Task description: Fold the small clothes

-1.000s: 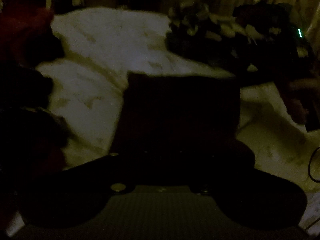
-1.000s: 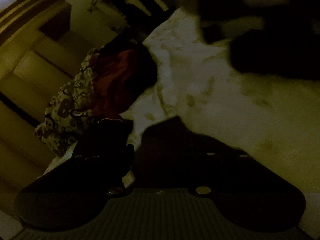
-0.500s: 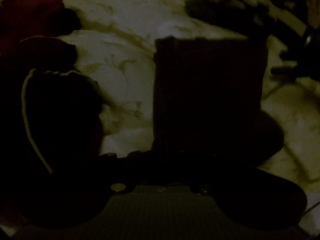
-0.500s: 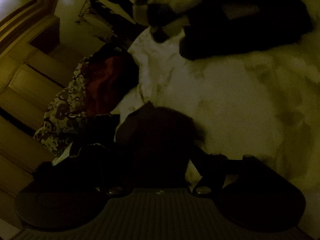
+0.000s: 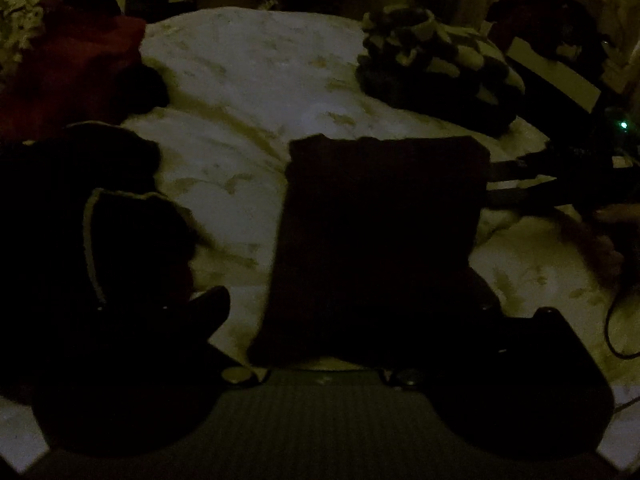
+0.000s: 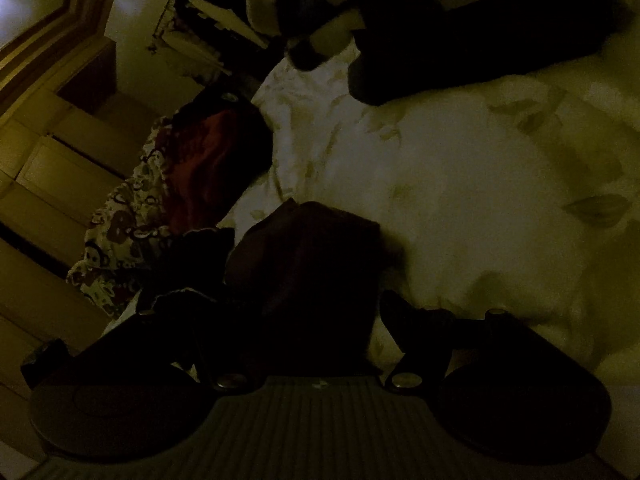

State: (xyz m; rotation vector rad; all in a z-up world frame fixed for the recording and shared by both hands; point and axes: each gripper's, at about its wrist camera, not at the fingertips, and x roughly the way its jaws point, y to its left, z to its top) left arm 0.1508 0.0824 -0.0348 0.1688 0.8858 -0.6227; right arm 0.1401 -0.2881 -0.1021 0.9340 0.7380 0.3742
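Note:
The scene is very dark. A dark folded garment (image 5: 380, 240) lies flat as a rectangle on the pale bedsheet (image 5: 248, 92), right in front of my left gripper (image 5: 356, 312). The left fingers (image 5: 208, 308) stand spread apart on either side of its near edge. In the right wrist view the same garment (image 6: 308, 264) lies between the spread fingers (image 6: 416, 328) of my right gripper (image 6: 296, 320), which reaches in from the garment's right side (image 5: 516, 180). Neither gripper holds cloth that I can see.
A dark heap with a pale trim (image 5: 100, 240) lies at the left. A red cloth (image 5: 68, 68) and a patterned cloth (image 6: 124, 216) lie at the far left. A checked garment pile (image 5: 432, 60) sits at the back right. A cable (image 5: 616, 332) lies at the right.
Both grippers have opened and let the garment go. The left camera has drawn back and up, so the folded garment looks lower and farther.

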